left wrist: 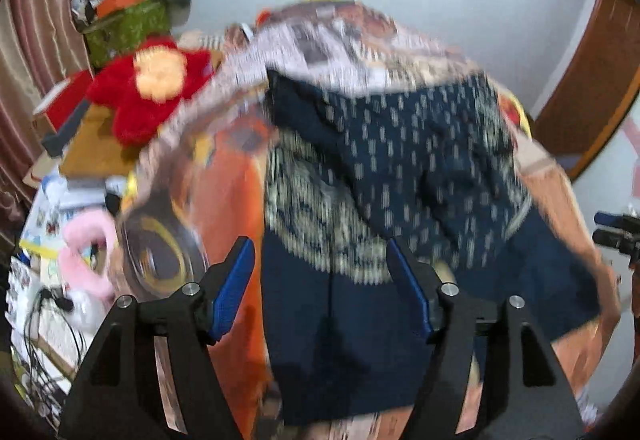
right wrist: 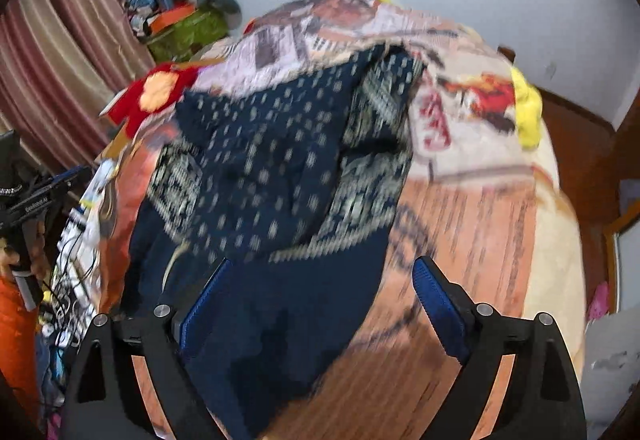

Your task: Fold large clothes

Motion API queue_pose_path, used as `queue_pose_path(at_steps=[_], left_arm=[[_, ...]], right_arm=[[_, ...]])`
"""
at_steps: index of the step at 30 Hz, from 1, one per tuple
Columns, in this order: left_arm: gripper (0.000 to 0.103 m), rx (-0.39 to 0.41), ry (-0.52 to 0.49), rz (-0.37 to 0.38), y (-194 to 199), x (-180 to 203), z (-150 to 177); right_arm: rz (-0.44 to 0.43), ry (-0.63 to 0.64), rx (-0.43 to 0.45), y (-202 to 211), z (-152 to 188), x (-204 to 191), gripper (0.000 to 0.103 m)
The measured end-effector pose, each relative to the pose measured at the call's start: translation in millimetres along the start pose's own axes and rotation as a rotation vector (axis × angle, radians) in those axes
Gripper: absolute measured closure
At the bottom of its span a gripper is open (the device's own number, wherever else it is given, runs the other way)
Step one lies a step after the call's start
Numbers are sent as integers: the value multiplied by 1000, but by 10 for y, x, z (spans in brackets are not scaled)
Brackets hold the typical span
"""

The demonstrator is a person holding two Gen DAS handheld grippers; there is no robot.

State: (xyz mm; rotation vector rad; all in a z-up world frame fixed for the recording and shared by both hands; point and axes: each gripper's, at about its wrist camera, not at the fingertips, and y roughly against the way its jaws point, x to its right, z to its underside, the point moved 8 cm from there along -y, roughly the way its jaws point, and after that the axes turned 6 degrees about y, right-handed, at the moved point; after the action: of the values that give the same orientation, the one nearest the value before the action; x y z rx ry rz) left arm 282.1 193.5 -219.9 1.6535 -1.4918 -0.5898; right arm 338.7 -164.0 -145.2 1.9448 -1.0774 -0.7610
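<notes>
Garment (left wrist: pixel 392 168) first: a large navy piece with pale dashes and a cream patterned band lies spread on the bed (right wrist: pixel 472 224), over a printed orange and cream blanket. Both views are smeared by motion, so fine edges are hard to read.

My left tongs (left wrist: pixel 322 288) stand open above its near, plain navy part; the blue pads (left wrist: pixel 234 280) sit on either side of the cloth below them but press on nothing. My right tongs (right wrist: pixel 324 304) are open too, wider, and empty: the left pad hangs over the navy hem and the right pad over bare blanket. So the garment's right edge runs between my right pads, and the main body of it lies to the left of that hand and straight ahead of the left one.

The long axis, as far as I can judge, runs from near to far, from the plain navy end close to me up toward the dashed part near the far wall. A fold of the dashed cloth already lies doubled over the middle, its patterned band showing at both sides. Which end is collar and which is hem I cannot tell.

The left hand looks the better centred over the cloth; the right is at its margin. A red plush toy (left wrist: pixel 152 92) sits off the far left of the bed, well apart from the garment.
</notes>
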Motion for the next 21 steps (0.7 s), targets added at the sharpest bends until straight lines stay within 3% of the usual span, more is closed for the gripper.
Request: queue_pose_path(at_steps=[8,11,15,19,21], left_arm=[[36,-216,166,6,-459,-362,991],[36,-255,259,22,-545,-504,1250],[36,-330,335,102,-699,-475,1510],[36,-321,334,108,-808,-374,1553],[47,-322,325,127,-821,-299,1501]], right_arm=[[-59,-89,-139,-259,738,-61,13],[-60,-76,-118,-247,770,-94,13],[-111,-39,-95,-260,761,-268,14],[-96,18,-76,-335,734,-438,34],[-101,26,-62,-354,712,-495,45]])
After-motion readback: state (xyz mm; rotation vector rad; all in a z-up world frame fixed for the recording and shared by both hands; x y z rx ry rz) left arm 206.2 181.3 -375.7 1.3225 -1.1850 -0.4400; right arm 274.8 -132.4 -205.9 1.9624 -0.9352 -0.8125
